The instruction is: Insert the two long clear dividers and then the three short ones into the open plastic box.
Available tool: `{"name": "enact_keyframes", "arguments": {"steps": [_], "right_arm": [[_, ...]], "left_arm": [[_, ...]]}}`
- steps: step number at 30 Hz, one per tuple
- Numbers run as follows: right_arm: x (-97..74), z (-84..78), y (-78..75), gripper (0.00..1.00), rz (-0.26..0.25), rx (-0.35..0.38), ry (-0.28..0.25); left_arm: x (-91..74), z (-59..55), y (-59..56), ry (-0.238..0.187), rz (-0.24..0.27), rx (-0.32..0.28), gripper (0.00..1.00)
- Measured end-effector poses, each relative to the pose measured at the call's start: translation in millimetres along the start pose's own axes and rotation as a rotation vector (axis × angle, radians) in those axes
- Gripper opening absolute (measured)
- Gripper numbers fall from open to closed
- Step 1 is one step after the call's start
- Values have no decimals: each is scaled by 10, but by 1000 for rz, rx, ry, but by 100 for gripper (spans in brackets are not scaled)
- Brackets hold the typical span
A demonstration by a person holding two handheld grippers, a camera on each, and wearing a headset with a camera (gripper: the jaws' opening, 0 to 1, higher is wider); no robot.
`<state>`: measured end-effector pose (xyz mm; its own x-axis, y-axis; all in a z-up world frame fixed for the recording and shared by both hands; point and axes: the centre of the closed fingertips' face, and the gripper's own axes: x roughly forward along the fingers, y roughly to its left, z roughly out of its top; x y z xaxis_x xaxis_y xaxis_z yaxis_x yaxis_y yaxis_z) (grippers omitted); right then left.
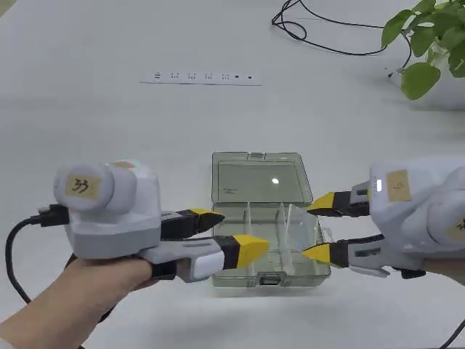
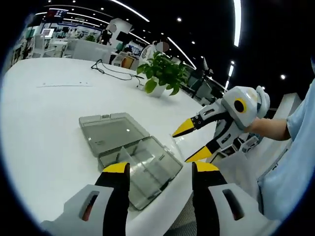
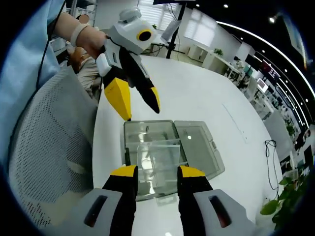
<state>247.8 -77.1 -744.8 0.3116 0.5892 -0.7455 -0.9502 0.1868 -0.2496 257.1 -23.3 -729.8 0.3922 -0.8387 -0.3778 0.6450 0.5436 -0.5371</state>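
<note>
The clear plastic box point(image 1: 218, 273) lies open on the white table, its lid point(image 1: 258, 178) flat behind it. Clear dividers point(image 1: 285, 222) stand inside the box; one looks tilted near the right side. My left gripper point(image 1: 232, 234) is open at the box's left edge, with nothing between its yellow tips. My right gripper point(image 1: 318, 228) is open at the box's right edge, also with nothing in it. In the left gripper view the box point(image 2: 142, 169) lies beyond my left gripper point(image 2: 160, 169). In the right gripper view a clear divider point(image 3: 158, 147) crosses the box point(image 3: 135, 130) ahead of my right gripper point(image 3: 157, 172).
A white power strip point(image 1: 200, 76) lies at the back of the table. A potted plant point(image 1: 429, 43) and black cables point(image 1: 320, 33) are at the back right. A mesh chair point(image 3: 49, 157) stands at the table's near edge.
</note>
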Motion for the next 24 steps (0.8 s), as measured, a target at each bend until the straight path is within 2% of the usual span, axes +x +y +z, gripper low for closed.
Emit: {"name": "enact_keyframes", "arguments": {"steps": [4, 6, 8, 13, 15, 24], "right_arm": [[8, 161, 46, 32, -11, -33, -5], [11, 227, 57, 32, -13, -37, -12], [21, 260, 59, 32, -18, -71, -5], [25, 267, 102, 32, -9, -139, 20], [24, 255, 116, 32, -10, -174, 39], [27, 286, 203, 32, -1, -247, 60]], "left_arm": [[61, 15, -73, 3, -45, -77, 38], [90, -16, -113, 27, -72, -84, 33], [104, -65, -164, 54, -96, -85, 30], [112, -109, -212, 68, -122, -107, 15], [115, -112, -212, 68, -130, -143, 10], [112, -163, -272, 72, -173, -242, 2]]}}
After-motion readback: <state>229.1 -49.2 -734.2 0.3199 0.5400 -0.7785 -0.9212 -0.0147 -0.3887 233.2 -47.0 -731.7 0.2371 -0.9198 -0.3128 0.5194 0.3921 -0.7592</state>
